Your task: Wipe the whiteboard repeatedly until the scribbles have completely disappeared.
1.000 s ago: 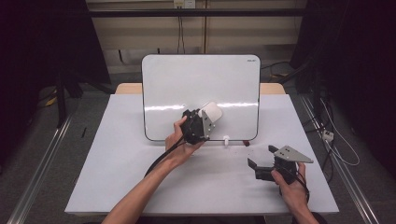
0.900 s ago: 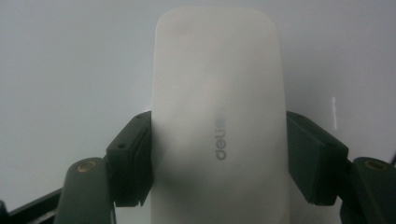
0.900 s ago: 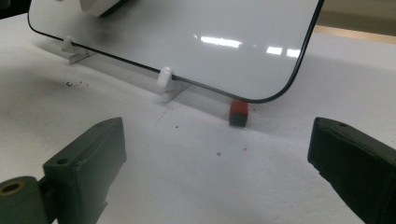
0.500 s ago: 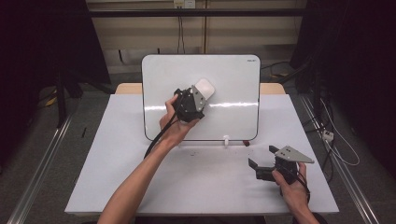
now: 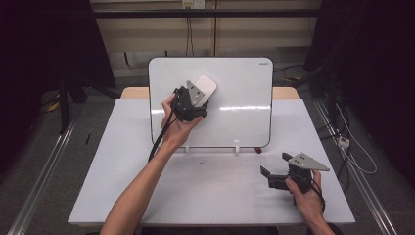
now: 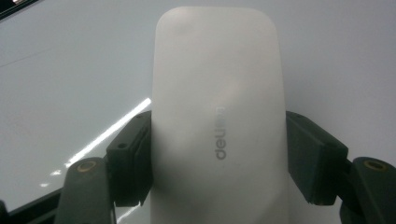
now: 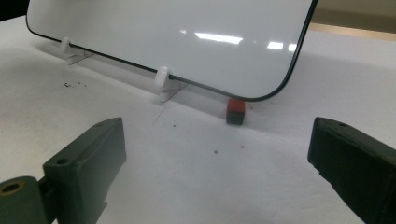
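We press the eraser (image 5: 206, 86), clamped in our left gripper (image 5: 198, 96), against the whiteboard (image 5: 244, 93); our right gripper (image 5: 274, 177) rests released, near right.

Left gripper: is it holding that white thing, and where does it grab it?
Yes. The left gripper is clamped on the white eraser, its pads pressing the two long sides near the lower end. The right gripper holds nothing.

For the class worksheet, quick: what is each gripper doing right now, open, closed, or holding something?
Left gripper: closed on the white eraser, at the whiteboard.
Right gripper: open, holding nothing, low over the table.
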A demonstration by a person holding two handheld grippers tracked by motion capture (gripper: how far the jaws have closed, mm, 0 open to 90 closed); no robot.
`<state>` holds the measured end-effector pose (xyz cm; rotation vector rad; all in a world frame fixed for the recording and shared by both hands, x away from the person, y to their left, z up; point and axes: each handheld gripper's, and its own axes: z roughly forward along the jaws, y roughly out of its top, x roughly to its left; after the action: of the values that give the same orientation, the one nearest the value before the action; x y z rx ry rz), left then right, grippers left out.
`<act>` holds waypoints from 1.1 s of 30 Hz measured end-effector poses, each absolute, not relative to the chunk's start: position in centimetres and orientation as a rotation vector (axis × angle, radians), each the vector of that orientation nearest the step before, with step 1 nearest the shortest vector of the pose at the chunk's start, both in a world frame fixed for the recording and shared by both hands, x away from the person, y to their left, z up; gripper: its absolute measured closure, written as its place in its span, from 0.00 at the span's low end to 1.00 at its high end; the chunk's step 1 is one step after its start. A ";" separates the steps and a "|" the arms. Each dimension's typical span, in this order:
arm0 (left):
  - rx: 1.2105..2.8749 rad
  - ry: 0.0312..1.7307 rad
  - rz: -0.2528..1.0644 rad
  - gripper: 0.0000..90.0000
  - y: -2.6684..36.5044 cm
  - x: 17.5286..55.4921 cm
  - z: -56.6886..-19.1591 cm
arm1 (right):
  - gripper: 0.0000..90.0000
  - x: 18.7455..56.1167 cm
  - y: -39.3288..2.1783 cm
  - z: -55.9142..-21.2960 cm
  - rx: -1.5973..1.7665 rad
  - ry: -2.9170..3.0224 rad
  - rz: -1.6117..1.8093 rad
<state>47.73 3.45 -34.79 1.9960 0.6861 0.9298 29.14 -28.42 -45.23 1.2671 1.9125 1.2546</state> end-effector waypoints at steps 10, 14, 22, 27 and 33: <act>1.963 0.726 0.883 0.35 4.6 47.6 -34.8 | 0.05 29.3 -28.3 -45.2 1.267 1.909 1.253; 1.942 0.719 0.866 0.35 5.1 47.3 -34.4 | 0.05 29.3 -28.1 -45.1 1.269 1.913 1.251; 1.921 0.696 0.859 0.35 5.5 46.2 -33.9 | 0.05 29.4 -28.0 -45.1 1.264 1.917 1.245; 1.917 0.687 0.863 0.35 5.9 45.4 -33.8 | 0.05 29.5 -28.0 -45.2 1.260 1.919 1.245; 1.901 0.693 0.837 0.35 6.6 44.7 -34.0 | 0.05 29.4 -27.9 -45.1 1.255 1.921 1.242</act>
<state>44.67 6.64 -33.99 1.9008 0.6932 0.8372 29.38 -27.92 -45.14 1.2545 1.9214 1.2423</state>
